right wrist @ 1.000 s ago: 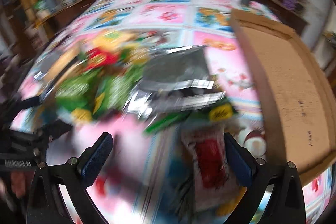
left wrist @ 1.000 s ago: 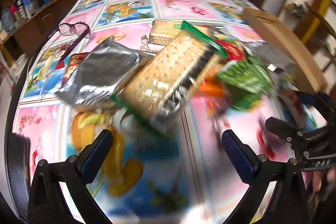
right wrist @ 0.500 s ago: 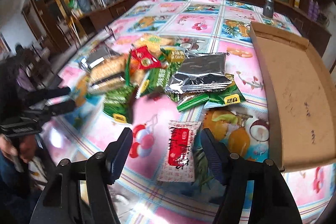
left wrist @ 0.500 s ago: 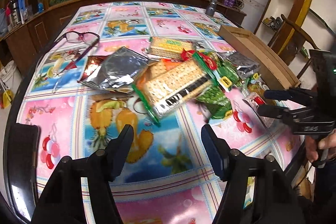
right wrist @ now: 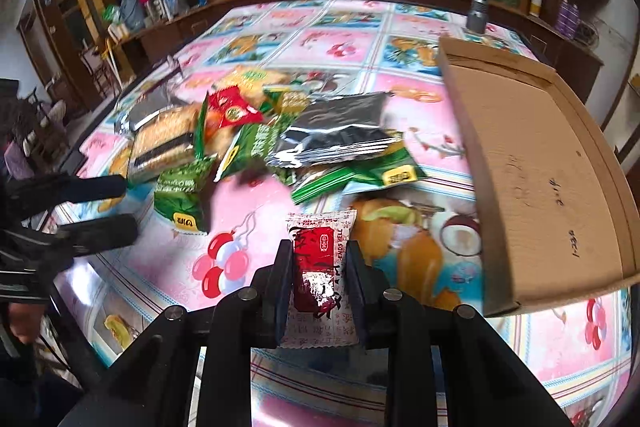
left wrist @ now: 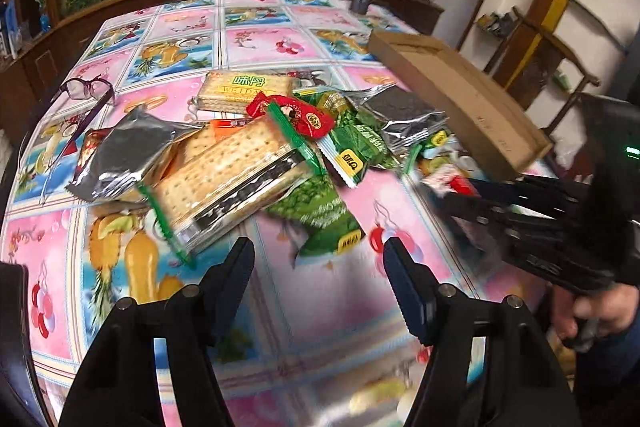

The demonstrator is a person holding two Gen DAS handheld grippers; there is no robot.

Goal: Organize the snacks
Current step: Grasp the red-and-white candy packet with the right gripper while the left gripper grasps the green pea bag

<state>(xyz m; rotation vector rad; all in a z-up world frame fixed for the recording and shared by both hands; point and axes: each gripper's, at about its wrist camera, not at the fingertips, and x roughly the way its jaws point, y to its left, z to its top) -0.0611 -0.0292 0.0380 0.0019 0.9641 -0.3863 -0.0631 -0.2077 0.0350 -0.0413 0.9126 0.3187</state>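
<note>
My right claw [right wrist: 318, 267], jaws just closing, pinches the red-and-white sachet [right wrist: 320, 255]; my left claw [left wrist: 318, 259] hangs half-spread, empty. The slick wrapper could slip before reaching the cardboard box [right wrist: 536, 179].

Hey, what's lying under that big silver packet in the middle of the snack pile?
Green packets stick out from beneath the silver packet, one with a yellow label at its near edge. Whether anything else lies under its middle is hidden by the foil itself.
</note>
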